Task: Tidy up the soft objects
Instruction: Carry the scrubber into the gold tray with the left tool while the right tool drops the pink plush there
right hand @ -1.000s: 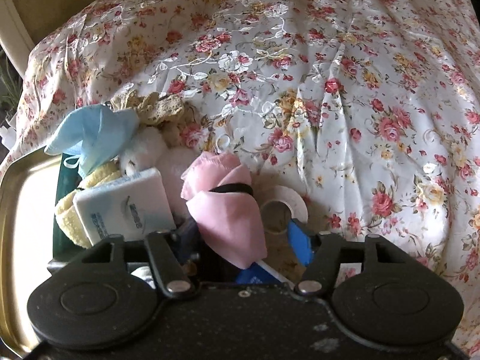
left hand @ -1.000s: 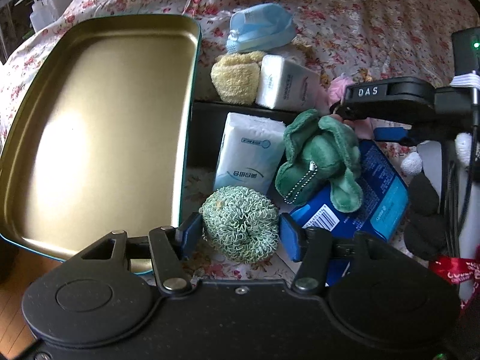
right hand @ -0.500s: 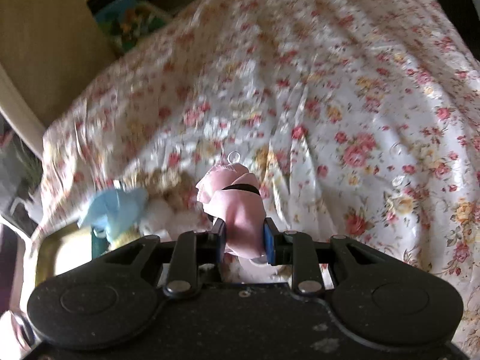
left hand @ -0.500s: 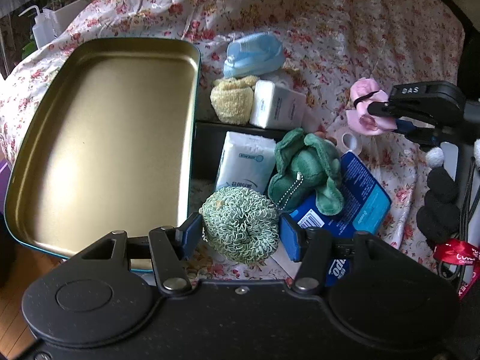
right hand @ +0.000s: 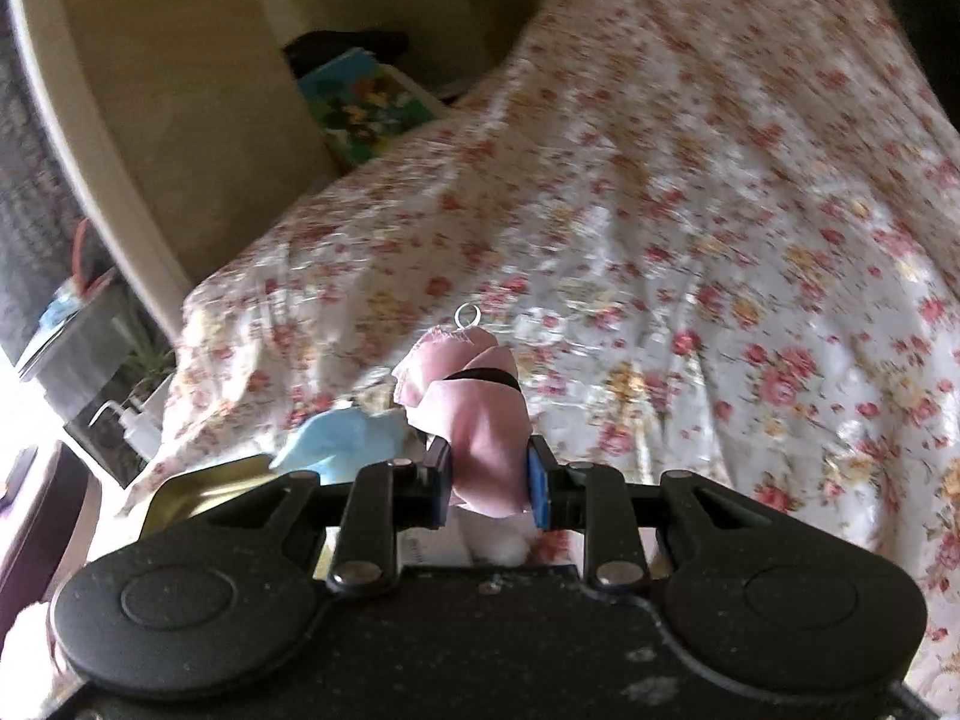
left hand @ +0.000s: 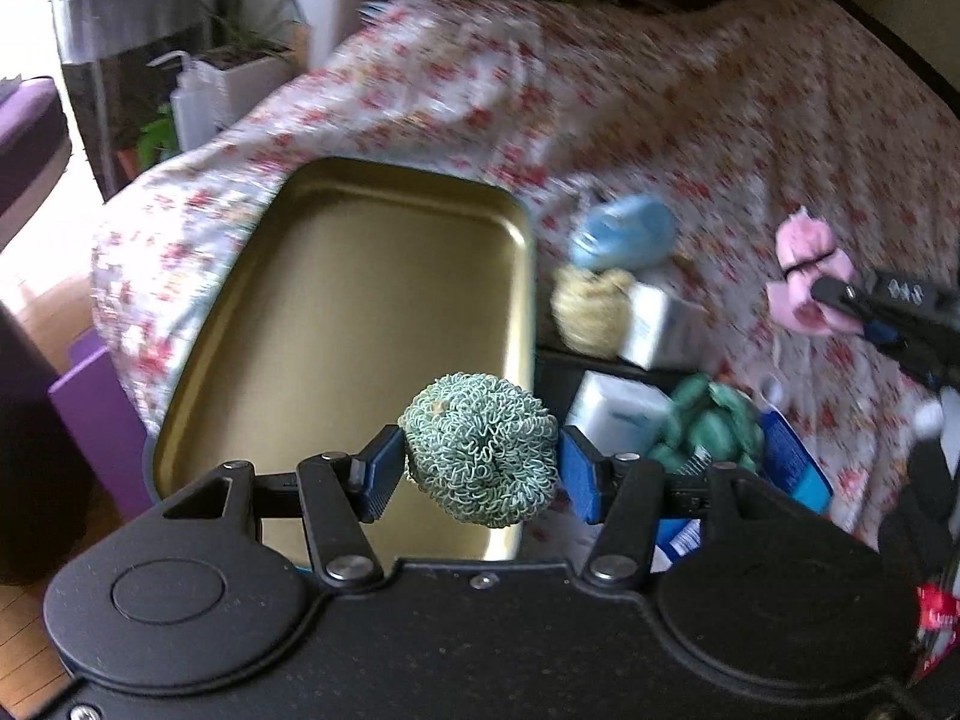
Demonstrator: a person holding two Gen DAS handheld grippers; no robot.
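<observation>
My left gripper (left hand: 480,474) is shut on a round green curly scrubber (left hand: 483,450), held in the air over the near right corner of the open gold tin lid (left hand: 360,324). My right gripper (right hand: 487,483) is shut on a pink fabric pouch (right hand: 480,426) tied with a black band and topped by a small metal ring; in the left wrist view the same pink pouch (left hand: 807,276) hangs above the floral cloth at the right. On the cloth lie a blue mask (left hand: 624,231), a yellow knit ball (left hand: 591,312), a green plush toy (left hand: 711,426) and white tissue packs (left hand: 618,414).
A floral cloth (right hand: 720,210) covers the whole surface and slopes away at the back. A blue packet (left hand: 792,468) lies beside the green plush. Left of the cloth stand a purple box (left hand: 96,408), a potted plant (left hand: 240,78) and a white bottle. A colourful book (right hand: 366,102) sits beyond the cloth's far edge.
The right gripper shut on the pink pouch and lifted it off the pile. The left gripper rose with the green scrubber and shifted left over the tin lid. Both views now tilt up.
</observation>
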